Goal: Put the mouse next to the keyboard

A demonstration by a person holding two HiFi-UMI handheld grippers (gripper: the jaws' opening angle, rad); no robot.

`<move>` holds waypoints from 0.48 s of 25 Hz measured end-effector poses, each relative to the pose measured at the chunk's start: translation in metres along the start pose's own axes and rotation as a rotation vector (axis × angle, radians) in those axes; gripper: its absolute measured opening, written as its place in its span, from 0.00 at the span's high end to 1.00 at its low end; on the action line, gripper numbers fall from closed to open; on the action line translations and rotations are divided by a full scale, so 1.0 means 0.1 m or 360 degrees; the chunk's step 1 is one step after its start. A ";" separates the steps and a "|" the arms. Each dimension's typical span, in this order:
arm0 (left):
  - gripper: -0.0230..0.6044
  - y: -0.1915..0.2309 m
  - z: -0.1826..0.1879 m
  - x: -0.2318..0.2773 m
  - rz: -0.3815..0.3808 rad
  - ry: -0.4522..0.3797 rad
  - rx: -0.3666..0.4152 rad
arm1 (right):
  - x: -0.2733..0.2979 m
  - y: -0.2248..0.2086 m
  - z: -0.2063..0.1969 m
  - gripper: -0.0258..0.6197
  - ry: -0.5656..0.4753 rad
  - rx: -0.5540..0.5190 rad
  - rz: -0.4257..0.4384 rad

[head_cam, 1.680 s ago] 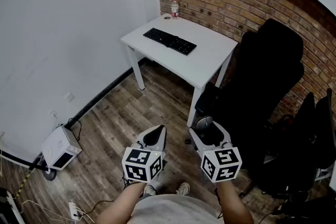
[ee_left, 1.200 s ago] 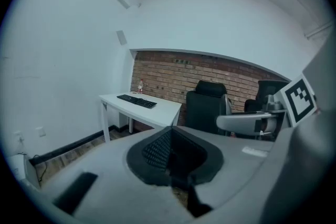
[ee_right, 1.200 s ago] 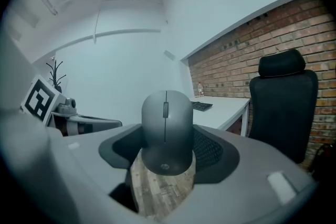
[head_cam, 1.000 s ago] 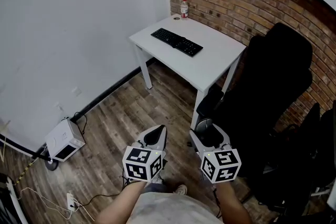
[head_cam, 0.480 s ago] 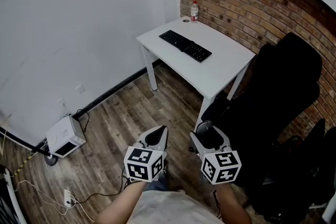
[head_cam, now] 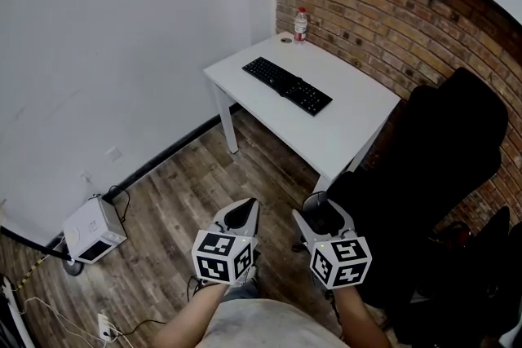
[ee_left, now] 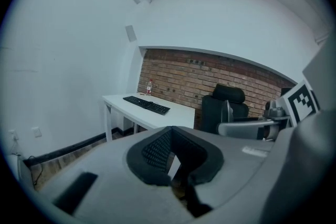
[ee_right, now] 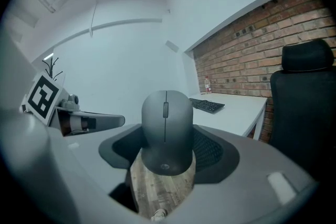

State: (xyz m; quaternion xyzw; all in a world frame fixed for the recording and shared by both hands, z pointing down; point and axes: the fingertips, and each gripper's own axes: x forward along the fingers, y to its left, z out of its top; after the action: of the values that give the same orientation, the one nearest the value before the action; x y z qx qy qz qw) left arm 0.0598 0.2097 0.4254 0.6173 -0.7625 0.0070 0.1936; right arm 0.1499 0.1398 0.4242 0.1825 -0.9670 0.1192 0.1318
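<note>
Well short of the white bench, out over the wood floor, with a black chair just right of the bench. On the bench, toward its far side, the black keyboard; at the bench's far corner, a small bottle. Nearer than the bench, held side by side: right gripper pinching the grey mouse between its pads, nose pointing on toward the bench; left gripper pressed together on nothing.

Looks like the carry stage, with the mouse in transit and not yet set down. Calls next for closing in on the bench, reaching the right gripper over the bare top just beside the keyboard, lowering until the mouse rests flat, then spreading the jaws.

Against the frames before: bench drawn closer and larger in the head view, with more of its top showing; both grippers in the same pose, same pinch on the mouse.
</note>
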 end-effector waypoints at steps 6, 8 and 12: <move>0.99 0.50 0.27 0.48 -0.0068 0.0026 -0.0001 | 0.67 -0.10 0.23 0.49 0.0020 0.0019 -0.0071; 0.99 0.68 0.32 0.62 -0.0088 0.0039 -0.0017 | 0.88 -0.11 0.29 0.49 0.0034 0.0019 -0.0087; 0.99 1.00 0.46 0.87 -0.0128 0.0054 -0.0035 | 1.29 -0.11 0.41 0.49 0.0049 0.0020 -0.0119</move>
State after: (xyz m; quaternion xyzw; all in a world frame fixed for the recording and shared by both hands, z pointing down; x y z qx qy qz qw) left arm -0.0619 0.1408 0.4324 0.6450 -0.7338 0.0014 0.2135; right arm 0.0294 0.0775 0.4267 0.2174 -0.9566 0.1230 0.1498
